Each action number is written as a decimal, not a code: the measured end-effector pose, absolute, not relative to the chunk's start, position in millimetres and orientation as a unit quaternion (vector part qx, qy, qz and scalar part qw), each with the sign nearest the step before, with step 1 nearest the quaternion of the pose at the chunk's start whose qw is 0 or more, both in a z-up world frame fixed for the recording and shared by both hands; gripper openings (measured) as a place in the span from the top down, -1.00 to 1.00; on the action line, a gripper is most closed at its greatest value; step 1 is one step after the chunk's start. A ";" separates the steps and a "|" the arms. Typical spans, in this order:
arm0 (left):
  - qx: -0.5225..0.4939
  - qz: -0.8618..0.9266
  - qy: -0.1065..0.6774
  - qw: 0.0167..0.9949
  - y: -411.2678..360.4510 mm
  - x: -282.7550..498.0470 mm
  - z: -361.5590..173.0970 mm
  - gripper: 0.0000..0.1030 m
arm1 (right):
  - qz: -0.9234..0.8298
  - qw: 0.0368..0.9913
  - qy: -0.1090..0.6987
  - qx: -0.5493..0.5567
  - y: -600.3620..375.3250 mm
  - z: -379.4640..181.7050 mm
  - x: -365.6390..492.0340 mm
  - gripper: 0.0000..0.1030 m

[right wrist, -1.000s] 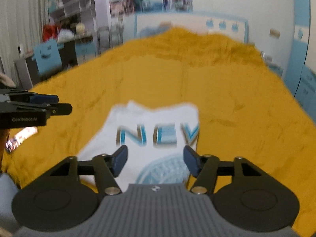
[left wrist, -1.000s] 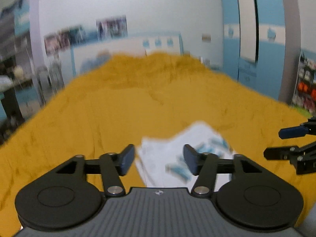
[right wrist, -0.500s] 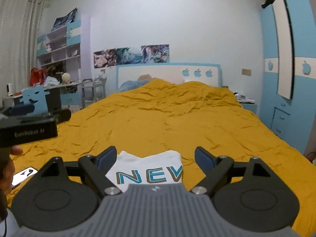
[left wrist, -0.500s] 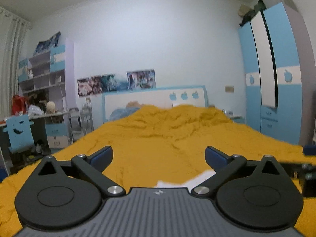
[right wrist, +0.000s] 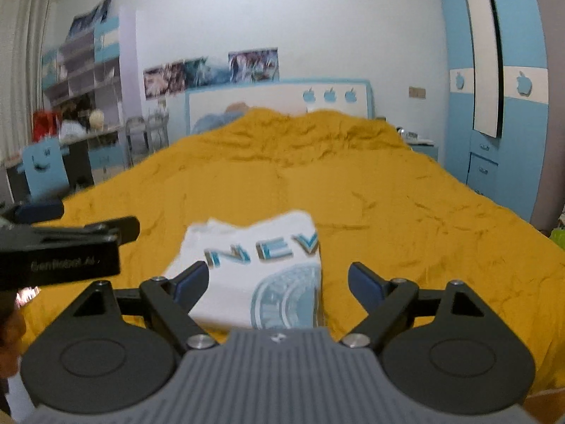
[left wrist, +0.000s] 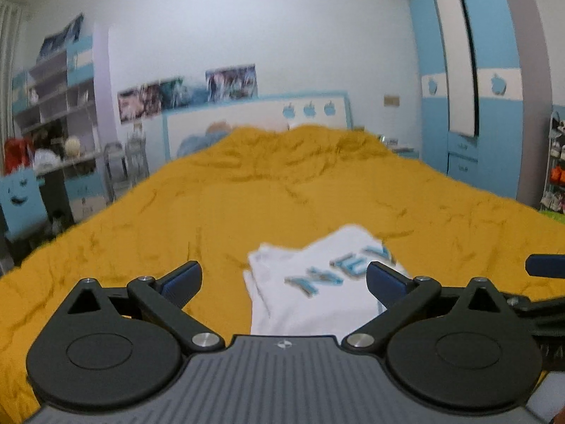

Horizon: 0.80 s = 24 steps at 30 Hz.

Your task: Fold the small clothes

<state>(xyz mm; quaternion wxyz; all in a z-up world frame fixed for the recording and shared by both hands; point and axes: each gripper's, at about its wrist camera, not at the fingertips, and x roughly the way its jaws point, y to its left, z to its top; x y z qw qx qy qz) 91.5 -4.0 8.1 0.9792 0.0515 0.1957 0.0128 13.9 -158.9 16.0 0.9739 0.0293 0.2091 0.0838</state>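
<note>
A small white T-shirt (left wrist: 317,282) (right wrist: 257,268) with blue letters and a round blue print lies folded on the mustard-yellow bedspread (left wrist: 247,205) (right wrist: 406,219), near the bed's foot. My left gripper (left wrist: 284,279) hangs above and short of it, jaws wide open, nothing between them. My right gripper (right wrist: 279,281) is likewise wide open above the shirt's near edge, holding nothing. The left gripper (right wrist: 70,233) shows at the left edge of the right wrist view. One blue pad (left wrist: 545,265) of the right gripper pokes in at the right edge of the left wrist view.
A white and blue headboard (right wrist: 279,97) and pillows stand at the far end. A blue wardrobe (left wrist: 469,106) lines the right wall. A desk, shelves and a blue chair (right wrist: 44,168) stand left of the bed. A person's hand (right wrist: 12,325) and a phone show at lower left.
Both grippers opened wide, releasing the shirt, and drew back. The views tilted up half a second ago, then came down again, so the folded shirt is back in sight.
</note>
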 end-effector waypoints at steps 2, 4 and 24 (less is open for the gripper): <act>0.045 0.018 0.223 0.974 -0.9 96.5 0.2 -1.00 | 0.097 0.968 0.230 0.026 -155.5 6.2 15.9 -0.59; 0.034 0.023 0.249 0.968 -0.4 93.7 -9.0 -1.00 | 0.102 0.962 0.253 0.026 -155.5 -0.2 22.6 -0.59; 0.029 0.016 0.318 0.948 -1.6 87.5 -28.0 -1.00 | 0.090 0.939 0.332 0.028 -147.6 -37.9 49.4 -0.59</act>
